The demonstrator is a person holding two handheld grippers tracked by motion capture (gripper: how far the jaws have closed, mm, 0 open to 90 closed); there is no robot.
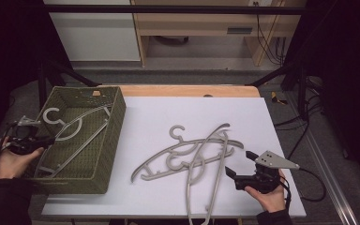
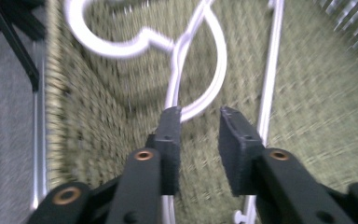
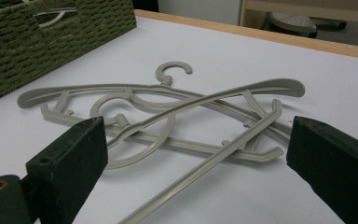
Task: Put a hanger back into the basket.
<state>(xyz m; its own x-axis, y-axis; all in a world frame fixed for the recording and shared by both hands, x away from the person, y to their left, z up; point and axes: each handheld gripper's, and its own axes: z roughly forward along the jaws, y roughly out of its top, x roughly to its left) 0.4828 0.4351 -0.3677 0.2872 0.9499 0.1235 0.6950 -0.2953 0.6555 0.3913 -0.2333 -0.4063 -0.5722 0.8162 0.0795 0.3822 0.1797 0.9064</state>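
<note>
A grey plastic hanger [image 1: 56,114] [image 2: 103,47] lies inside the green woven basket [image 1: 117,117] [image 2: 317,93] at the table's left. My left gripper [image 1: 47,140] [image 2: 199,114] hangs over the basket's left rim, open, its jaws just above that hanger with nothing between them. Two more grey hangers lie crossed on the white tabletop: one [image 1: 180,139] [image 3: 172,70] with its hook pointing away, the other [image 1: 219,176] [image 3: 223,154] slanting over it toward the front edge. My right gripper [image 1: 238,162] sits low at the front right, jaws spread wide and facing the crossed hangers.
The white board [image 1: 168,192] covers most of the table, with a wooden edge [image 1: 187,90] at the back. A dark metal frame [image 1: 276,72] flanks the table, and cables [image 1: 304,126] trail on the floor at the right.
</note>
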